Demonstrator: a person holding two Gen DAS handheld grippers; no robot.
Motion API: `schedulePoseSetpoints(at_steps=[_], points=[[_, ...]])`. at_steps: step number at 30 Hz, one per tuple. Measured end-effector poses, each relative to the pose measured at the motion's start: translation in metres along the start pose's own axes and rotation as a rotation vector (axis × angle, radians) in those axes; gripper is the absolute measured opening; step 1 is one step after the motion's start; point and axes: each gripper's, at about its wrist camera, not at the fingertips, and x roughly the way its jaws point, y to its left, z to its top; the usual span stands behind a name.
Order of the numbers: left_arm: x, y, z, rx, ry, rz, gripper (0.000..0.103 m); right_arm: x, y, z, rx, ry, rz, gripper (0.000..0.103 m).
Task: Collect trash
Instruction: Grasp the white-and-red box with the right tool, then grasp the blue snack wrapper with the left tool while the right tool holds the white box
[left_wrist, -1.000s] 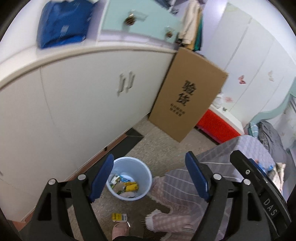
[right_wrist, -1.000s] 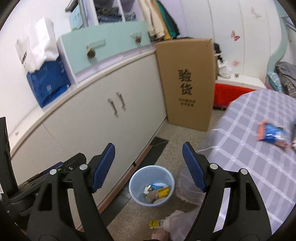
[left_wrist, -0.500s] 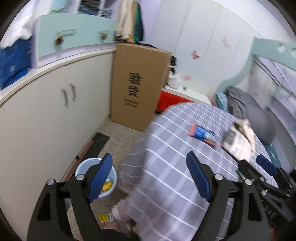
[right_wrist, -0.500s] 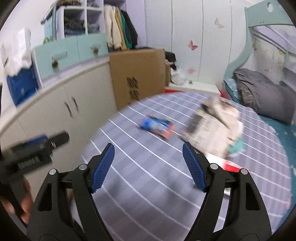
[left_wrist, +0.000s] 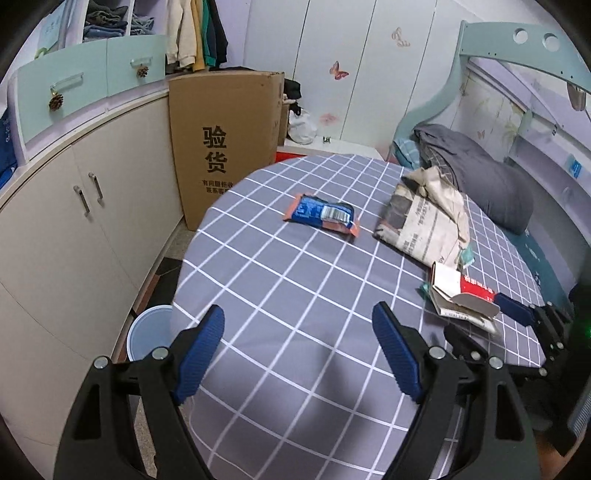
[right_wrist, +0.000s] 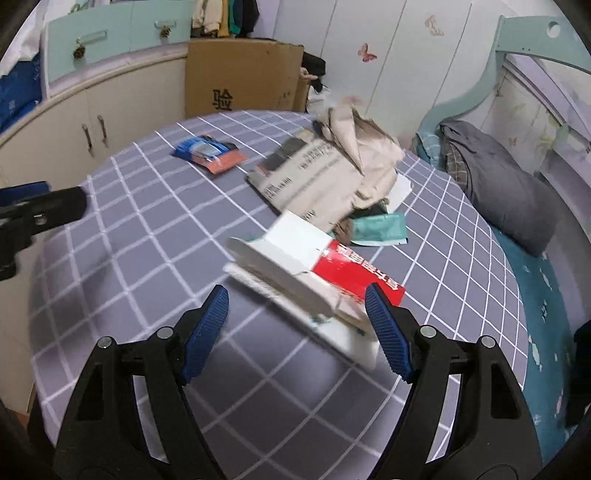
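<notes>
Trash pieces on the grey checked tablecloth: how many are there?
4: blue-orange snack wrapper far left, crumpled newspaper centre, teal sachet beside it, red-white carton nearest. The newspaper may hide more.

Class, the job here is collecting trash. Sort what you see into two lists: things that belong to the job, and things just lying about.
Belongs to the job:
blue snack wrapper
crumpled newspaper
red and white carton
green packet
blue bin

Just lying about:
cardboard box
grey bedding
hanging clothes
</notes>
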Motion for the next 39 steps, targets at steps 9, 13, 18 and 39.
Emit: schedulePoseSetpoints(at_steps=[9,13,18,39], points=[[0.005,0.002,0.000,-0.011,0.022,0.002,0.080,0.003,-0.021,0.007,0.042,-0.011,0.086,0.022],[0.011,0.000,-0.001,-0.009,0.031,-0.001,0.080,-0.010,-0.038,0.009,0.117,-0.069,0.138,0.016],[0.019,-0.003,0.002,0.004,0.040,-0.002,0.080,-0.029,-0.051,0.017,0.198,-0.152,0.178,0.010],[0.102,-0.046,0.078,0.130,0.052,0.058,0.084,0.015,-0.033,0.106,0.218,-0.280,0.178,0.010]])
